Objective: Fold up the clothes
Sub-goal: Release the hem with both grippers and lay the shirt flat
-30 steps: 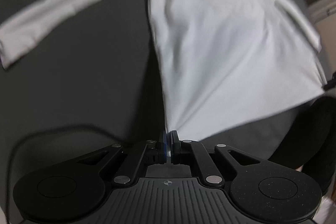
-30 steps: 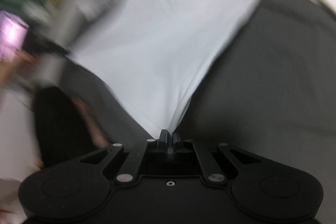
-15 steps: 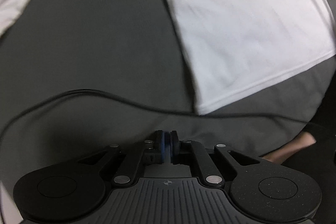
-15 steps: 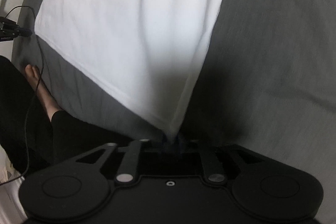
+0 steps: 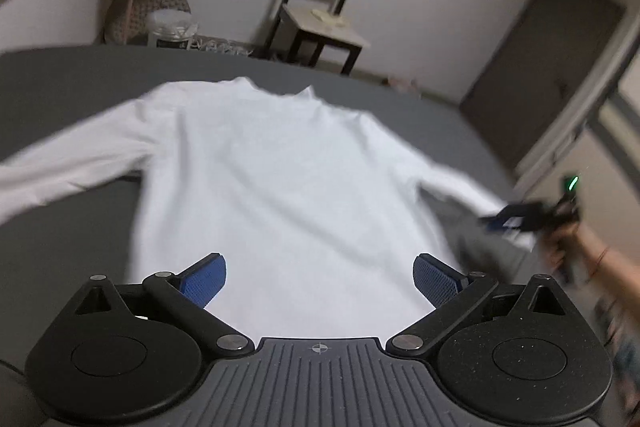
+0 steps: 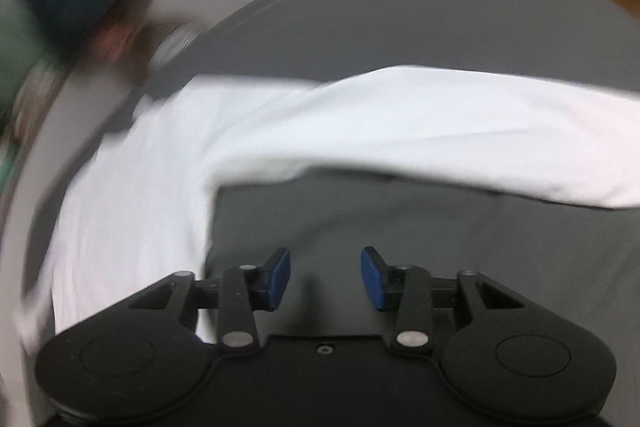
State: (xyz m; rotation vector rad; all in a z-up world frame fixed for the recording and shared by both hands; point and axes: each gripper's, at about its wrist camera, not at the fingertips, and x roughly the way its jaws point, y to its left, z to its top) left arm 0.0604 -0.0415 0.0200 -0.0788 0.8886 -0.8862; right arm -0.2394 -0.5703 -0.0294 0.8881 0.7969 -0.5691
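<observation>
A white long-sleeved shirt lies spread flat on the dark grey surface, collar at the far side and both sleeves stretched outward. My left gripper stands wide open over the shirt's hem, nothing between its blue pads. In the left wrist view my right gripper shows at the far right, held in a hand near the end of the right sleeve. From the right wrist view, that right gripper is open above the bare grey surface, with the shirt's sleeve lying across ahead and the shirt body to its left.
Beyond the grey surface stand a wooden chair against the wall, a glass jar and a woven basket. A dark door is at the right. Open grey surface lies around the shirt.
Both grippers have let go of the shirt's lower corners and opened. They lifted and tilted up, so the whole shirt now shows laid out flat. The right gripper moved toward the right sleeve.
</observation>
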